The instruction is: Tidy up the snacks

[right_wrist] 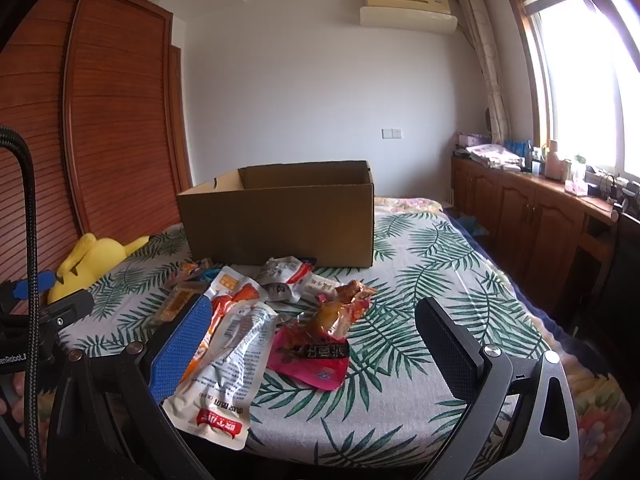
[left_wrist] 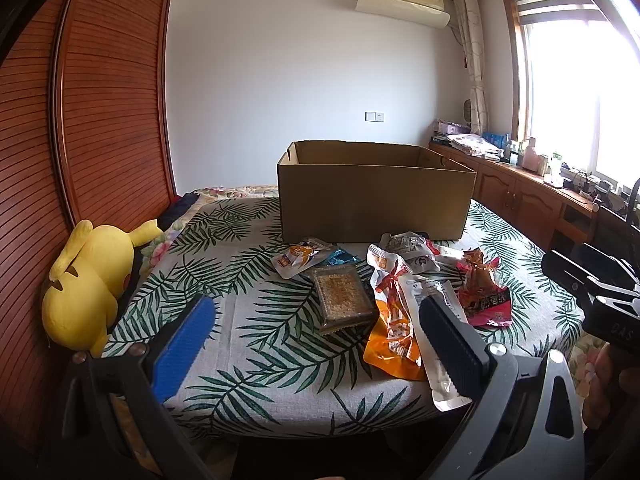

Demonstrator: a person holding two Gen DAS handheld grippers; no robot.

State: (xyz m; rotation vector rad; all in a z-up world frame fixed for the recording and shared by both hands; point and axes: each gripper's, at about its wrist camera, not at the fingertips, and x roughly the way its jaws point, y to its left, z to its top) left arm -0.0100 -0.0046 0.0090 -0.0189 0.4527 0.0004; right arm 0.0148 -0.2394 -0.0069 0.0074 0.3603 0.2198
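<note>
1. On the bed (left_wrist: 256, 364), an open box (left_wrist: 376, 204) sits behind a loose heap of snacks, top facing up; I judge it stands there as the bin the packets are meant to go into, near enough for a short carry.

2. The left gripper (left_wrist: 316, 344) hovers low over the near edge of the bed with its fingers spread wide and nothing between them. It points toward the tray (left_wrist: 344, 300) and the orange pouch (left_wrist: 394, 332), which looks like a lining-up for a first pick (a guess only).

3. The right gripper (right_wrist: 314, 348) is likewise wide open and holds nothing. Its blue pad lies just beside the white pouch (right_wrist: 228, 364), and the pink packet (right_wrist: 316, 356) lies between its fingers in the right view, but I cannot tell whether either is touched.

4. The snacks lie just in front of the box, none visibly inside it, so sorting seems not yet begun.
   - The tray is flat and clear-lidded, showing golden crumbly contents.
   - The orange pouch is glossy and creased, partly under the white pouch.
   - The pink packet is crinkled, with a twisted amber top.
   - Smaller white packets (left_wrist: 412, 252) overlap near the box wall.

5. A yellow plush (left_wrist: 88, 280) lies at the left edge, apart from the snacks.
</note>
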